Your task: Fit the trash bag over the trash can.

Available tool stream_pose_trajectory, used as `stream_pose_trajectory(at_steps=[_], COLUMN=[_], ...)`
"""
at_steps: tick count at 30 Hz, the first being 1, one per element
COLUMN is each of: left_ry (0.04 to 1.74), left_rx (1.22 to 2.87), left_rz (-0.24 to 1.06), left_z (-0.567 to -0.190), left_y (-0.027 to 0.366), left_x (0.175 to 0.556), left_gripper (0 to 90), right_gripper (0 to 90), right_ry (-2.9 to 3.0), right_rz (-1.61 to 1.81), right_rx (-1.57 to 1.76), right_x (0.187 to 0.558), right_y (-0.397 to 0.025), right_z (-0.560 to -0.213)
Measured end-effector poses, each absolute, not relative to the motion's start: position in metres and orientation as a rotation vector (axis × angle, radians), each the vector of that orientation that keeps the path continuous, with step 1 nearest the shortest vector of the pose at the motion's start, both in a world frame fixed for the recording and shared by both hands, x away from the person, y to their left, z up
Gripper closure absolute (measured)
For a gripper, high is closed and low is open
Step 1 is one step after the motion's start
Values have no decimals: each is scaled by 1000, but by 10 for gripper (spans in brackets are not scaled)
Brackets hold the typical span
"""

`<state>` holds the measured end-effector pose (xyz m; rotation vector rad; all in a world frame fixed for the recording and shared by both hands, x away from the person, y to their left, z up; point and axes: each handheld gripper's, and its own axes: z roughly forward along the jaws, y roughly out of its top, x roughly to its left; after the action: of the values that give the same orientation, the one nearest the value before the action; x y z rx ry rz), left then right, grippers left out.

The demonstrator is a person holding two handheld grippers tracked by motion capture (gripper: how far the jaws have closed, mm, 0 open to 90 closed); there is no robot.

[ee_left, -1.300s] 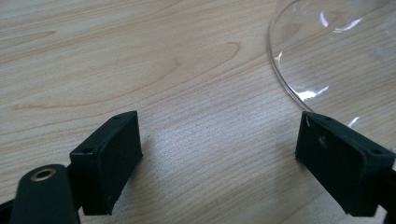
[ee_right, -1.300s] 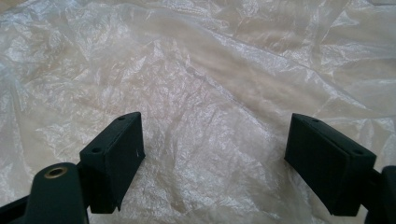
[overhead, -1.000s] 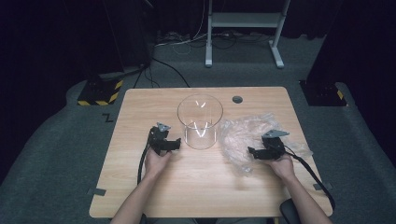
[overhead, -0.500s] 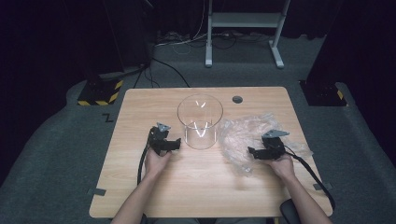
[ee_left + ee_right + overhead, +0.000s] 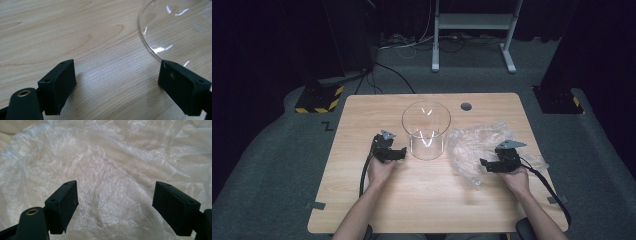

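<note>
High view: we have the left hand-held gripper (image 5: 398, 154) low over the surface (image 5: 362, 120), just left of the jar (image 5: 426, 129), which stands upright and looks empty. The right hand-held gripper (image 5: 486, 164) sits at the near edge of the crumpled plastic bag (image 5: 477, 145), which lies flat on the surface to the jar's right, apart from it.

Left gripper view: jaws spread wide, nothing between them but bare wood; the jar's base curves in just beyond the right jaw.

Right gripper view: jaws wide apart, hovering over the bag's wrinkled film, nothing pinched yet.

We judge the work barely begun: no grasp made on bag or jar. Left to do: take hold of the bag and bring it to the jar, likely steadying the jar with the left.
</note>
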<state>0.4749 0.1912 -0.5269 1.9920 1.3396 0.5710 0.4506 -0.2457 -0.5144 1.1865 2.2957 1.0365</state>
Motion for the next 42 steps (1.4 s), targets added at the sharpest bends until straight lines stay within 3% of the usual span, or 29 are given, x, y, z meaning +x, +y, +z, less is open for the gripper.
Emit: stream_pose_trajectory(at_steps=[32, 39, 42], left_ry=[1282, 1290, 1294], left_rx=[2025, 2014, 2014], left_rz=[551, 552, 553], left_z=[-527, -527, -527], left_y=[181, 178, 178], left_x=[476, 473, 472], left_gripper=[150, 150, 151], right_gripper=[242, 399, 543], right_ry=[2317, 2334, 2340], right_rz=[1015, 1020, 1031], right_rx=[1142, 1118, 1098], right_x=[503, 505, 503], right_y=[-202, -198, -195], right_z=[-518, -522, -521])
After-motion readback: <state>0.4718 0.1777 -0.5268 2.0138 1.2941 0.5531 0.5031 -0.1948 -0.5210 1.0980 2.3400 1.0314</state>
